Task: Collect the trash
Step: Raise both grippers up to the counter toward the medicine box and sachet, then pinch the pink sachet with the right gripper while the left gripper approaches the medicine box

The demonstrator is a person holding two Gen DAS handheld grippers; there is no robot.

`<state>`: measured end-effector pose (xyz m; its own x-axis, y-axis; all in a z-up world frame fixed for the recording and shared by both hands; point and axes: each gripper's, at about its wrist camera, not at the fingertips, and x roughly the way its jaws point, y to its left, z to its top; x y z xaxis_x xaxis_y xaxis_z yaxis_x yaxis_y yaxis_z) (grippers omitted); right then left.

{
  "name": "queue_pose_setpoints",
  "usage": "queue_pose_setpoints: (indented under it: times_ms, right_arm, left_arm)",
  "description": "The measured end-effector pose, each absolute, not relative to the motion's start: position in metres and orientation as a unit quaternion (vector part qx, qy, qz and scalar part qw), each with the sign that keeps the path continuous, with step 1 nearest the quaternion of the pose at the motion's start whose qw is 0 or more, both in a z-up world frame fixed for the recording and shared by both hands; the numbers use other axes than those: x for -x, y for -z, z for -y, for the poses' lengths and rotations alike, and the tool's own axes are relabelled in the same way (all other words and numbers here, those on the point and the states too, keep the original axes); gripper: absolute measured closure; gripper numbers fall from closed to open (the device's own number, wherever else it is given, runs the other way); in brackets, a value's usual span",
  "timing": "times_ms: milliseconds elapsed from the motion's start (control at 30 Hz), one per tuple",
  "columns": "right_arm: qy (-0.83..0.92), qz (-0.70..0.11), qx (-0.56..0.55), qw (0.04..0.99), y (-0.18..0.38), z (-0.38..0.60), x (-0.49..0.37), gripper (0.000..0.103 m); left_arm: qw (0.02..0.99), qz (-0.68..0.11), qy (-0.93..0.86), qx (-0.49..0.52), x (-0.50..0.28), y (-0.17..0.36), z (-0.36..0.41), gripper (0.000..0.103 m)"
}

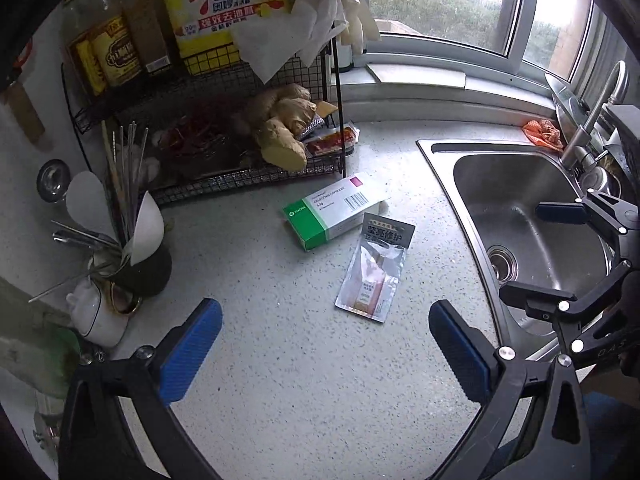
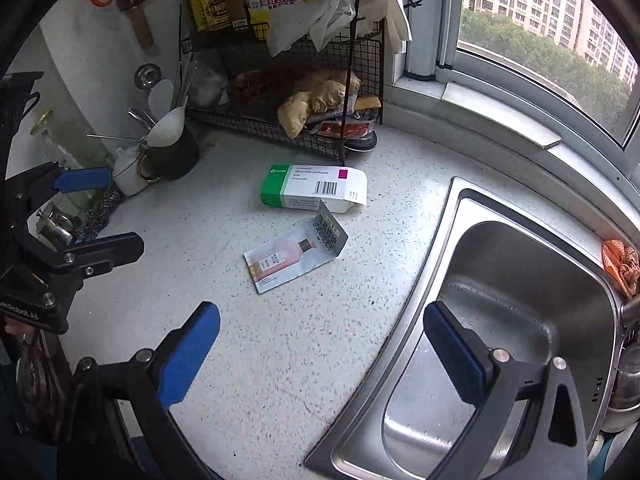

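**A:** Where's the rubbish, and which way does it lie?

**B:** Two pieces, mid-counter. A flat silvery sachet printed with a pink bottle (image 1: 372, 270) lies on the speckled white countertop (image 1: 304, 360); in the left wrist view its long axis runs near to far, the dark header end farthest. That end rides up a little against a green-and-white cardboard medicine box (image 1: 330, 216), which lies flat just beyond it, long axis left to right and slanted, green end left.

**A:** Touching?

**B:** They look to be in contact at the sachet's far end. Both probably count as litter, dropped loose on the open counter rather than stored.

**A:** The tools?

**B:** The left gripper (image 1: 326, 356) hangs above the near counter, blue pads spread wide, nothing between them, aimed at the sachet. The right gripper (image 2: 322, 356) is likewise spread and empty, hovering over the edge of the stainless steel sink (image 2: 472, 216) on the right.

**A:** And around them?

**B:** At the far side stands a black wire rack (image 1: 240, 176) holding pale knobbly ginger root (image 1: 282, 128). To its left, a dark utensil cup (image 1: 146, 266). A crumpled orange cloth (image 1: 542, 130) sits behind the sink.
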<state>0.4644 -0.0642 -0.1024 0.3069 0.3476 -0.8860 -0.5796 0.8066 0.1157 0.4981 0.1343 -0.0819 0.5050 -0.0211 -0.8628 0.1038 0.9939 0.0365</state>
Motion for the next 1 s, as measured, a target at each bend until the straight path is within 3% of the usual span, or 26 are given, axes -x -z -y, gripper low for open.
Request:
queue_pose_setpoints:
  times_ms: [467, 533, 800, 933, 1000]
  right_arm:
    - [-0.307, -0.560, 0.125, 0.759, 0.154, 0.035, -0.532, 0.015]
    - [-0.311, -0.569, 0.135, 0.749, 0.165, 0.029, -0.541, 0.024]
    - [-0.330, -0.587, 0.165, 0.721, 0.195, 0.002, -0.559, 0.042]
    - [-0.334, -0.590, 0.177, 0.714, 0.202, -0.010, -0.563, 0.060]
    - [-0.335, -0.592, 0.180, 0.710, 0.205, -0.013, -0.563, 0.065]
  left_arm:
    - [0.849, -0.523, 0.073, -0.026, -0.565, 0.136, -0.154, 0.000]
    - [0.845, -0.529, 0.076, -0.020, -0.572, 0.143, -0.157, 0.000]
    - [0.832, -0.548, 0.073, -0.044, -0.596, 0.167, -0.163, 0.000]
    - [0.832, -0.543, 0.101, -0.054, -0.604, 0.169, -0.163, 0.000]
    - [0.831, -0.541, 0.110, -0.066, -0.608, 0.172, -0.161, 0.000]
